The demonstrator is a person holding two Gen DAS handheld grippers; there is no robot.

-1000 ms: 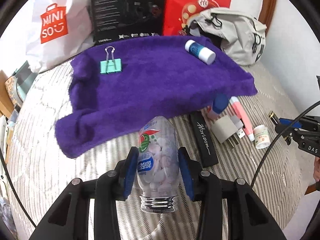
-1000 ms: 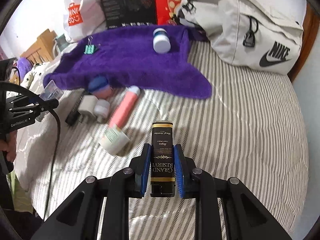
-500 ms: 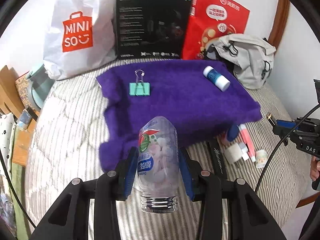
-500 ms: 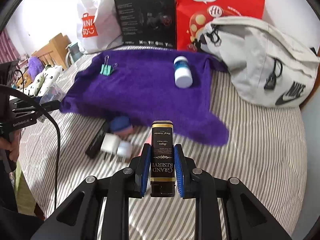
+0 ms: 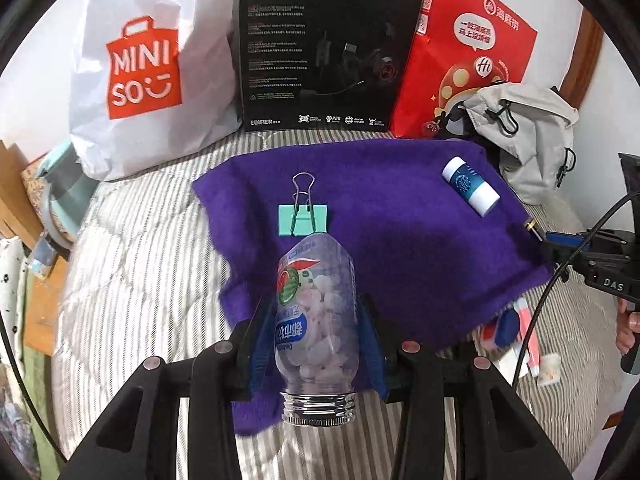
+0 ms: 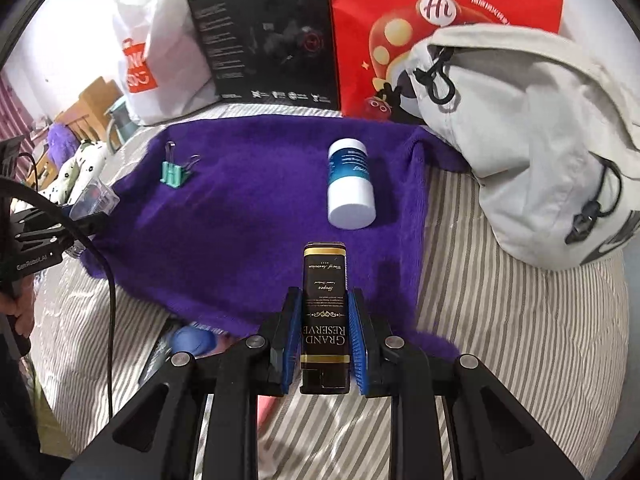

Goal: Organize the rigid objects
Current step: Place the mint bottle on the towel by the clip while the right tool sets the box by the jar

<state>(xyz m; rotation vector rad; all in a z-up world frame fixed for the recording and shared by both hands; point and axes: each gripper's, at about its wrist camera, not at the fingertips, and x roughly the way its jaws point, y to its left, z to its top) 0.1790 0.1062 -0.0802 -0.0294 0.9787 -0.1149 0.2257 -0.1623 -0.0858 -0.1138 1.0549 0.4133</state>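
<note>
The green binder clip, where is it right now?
The green binder clip lies on the purple towel, left of the blue-and-white bottle, just beyond the left gripper.

a white miniso shopping bag (image 5: 152,64), a black headset box (image 5: 324,48) and a red paper bag (image 5: 468,56) stand in a row at the back of the striped bed cover (image 6: 500,320). a grey drawstring backpack (image 6: 532,140) lies just beside the red bag.
</note>
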